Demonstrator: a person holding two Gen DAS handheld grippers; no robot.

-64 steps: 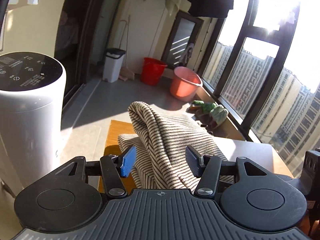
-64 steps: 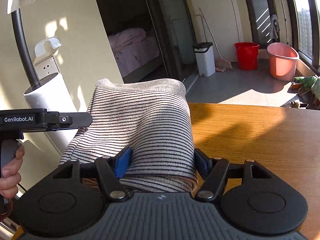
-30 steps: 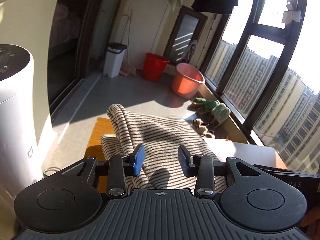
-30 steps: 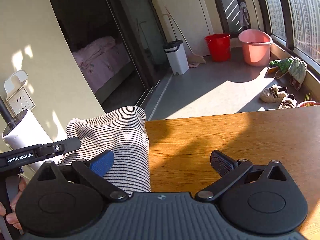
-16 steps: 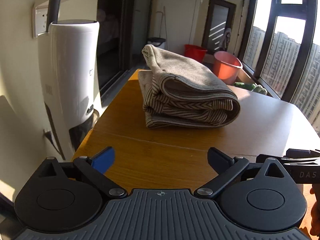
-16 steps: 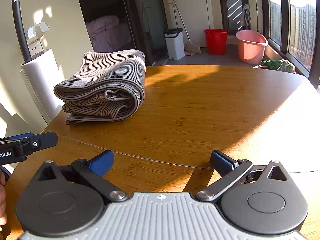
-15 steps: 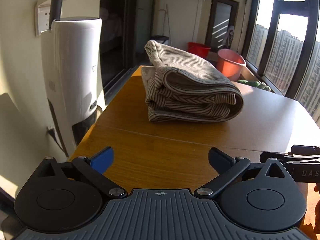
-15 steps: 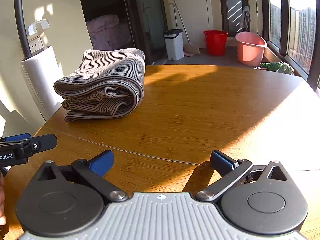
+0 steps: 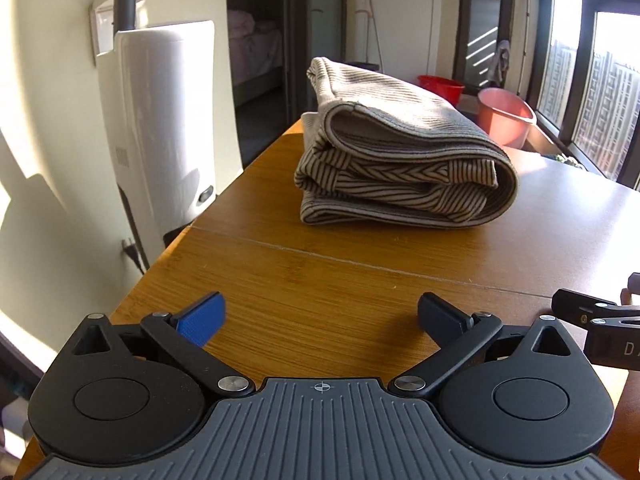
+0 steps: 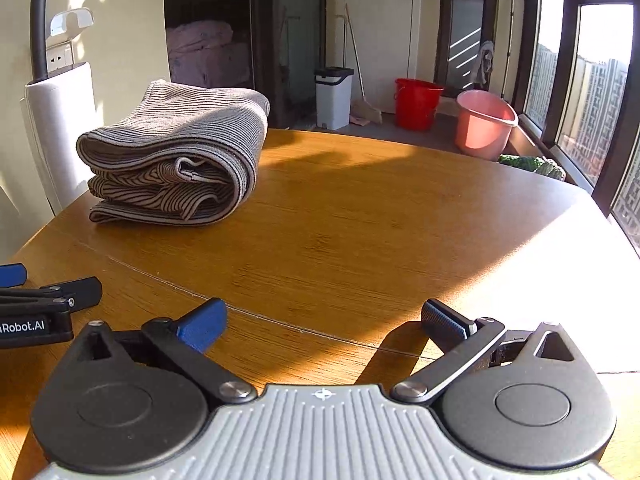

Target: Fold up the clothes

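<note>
Striped garment (image 9: 404, 172) now lies folded on the counter (image 9: 360, 276) at its far-left end, both left tongs (image 9: 320, 320) and right tongs (image 10: 324, 322) released, spread and drawn back since clamping it — folding looks done.

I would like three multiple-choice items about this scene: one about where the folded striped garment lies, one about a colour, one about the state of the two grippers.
1. Where does the striped garment lie?
A. on the wooden table
B. on the floor
C. in the pink basin

2. What colour is the bucket beside the pink basin?
A. green
B. red
C. white

3. In what state are the grippers?
A. both shut on the garment
B. only the left open
C. both open and empty

Answers:
1 A: the folded garment rests on the wooden table, near its far left edge.
2 B: the red bucket stands on the floor.
3 C: the left gripper and right gripper show spread fingers with only tabletop between them.
</note>
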